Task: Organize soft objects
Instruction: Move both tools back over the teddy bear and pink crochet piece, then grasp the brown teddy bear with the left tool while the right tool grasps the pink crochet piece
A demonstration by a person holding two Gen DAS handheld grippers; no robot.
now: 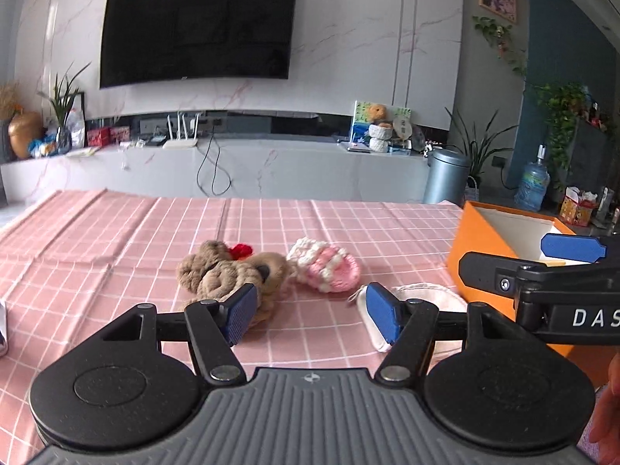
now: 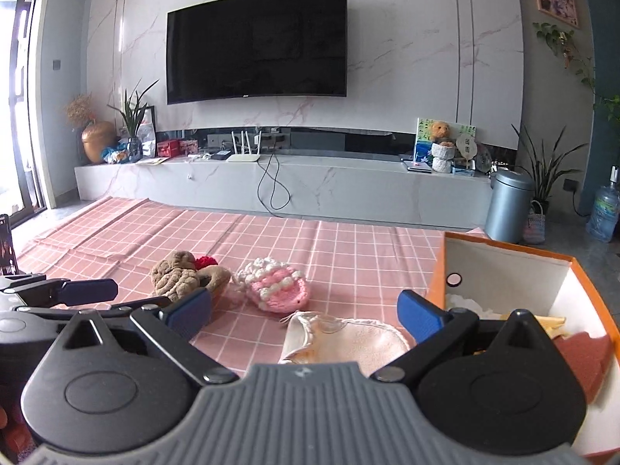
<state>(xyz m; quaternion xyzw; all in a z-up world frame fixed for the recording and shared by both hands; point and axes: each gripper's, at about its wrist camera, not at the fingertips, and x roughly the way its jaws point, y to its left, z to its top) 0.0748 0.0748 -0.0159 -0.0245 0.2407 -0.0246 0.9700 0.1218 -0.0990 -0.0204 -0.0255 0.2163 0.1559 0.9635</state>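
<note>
- Over on the pink checked surface I've got three soft things left out: a brown plush toy, a pink and white knitted piece just beside it, and a pale cloth pouch nearest to me.
- Orange box sits at the right edge of the cloth, open top, with a few things already in it, so my read is that everything ends up in there.
- Left hand-held gripper: jaws spread wide, nothing between them. It points at the gap between the plush and the pouch, with the plush just past its left pad and the pouch under its right pad, not pinched.
- Right hand-held gripper: also spread and empty. The pouch lies right below and between its pads, and the box is just to its right.
- Looks to me like the pouch is the one to go for, probably with the right side since it's lined up and closest to the box.
- To do it well I'd come down low, get one pad under or against a bunched fold instead of flat fabric, then close gently. Thin cloth slips out easily.
- Worth watching: both tools are crowded together here, so I'd keep the left one clear while the right closes.
</note>
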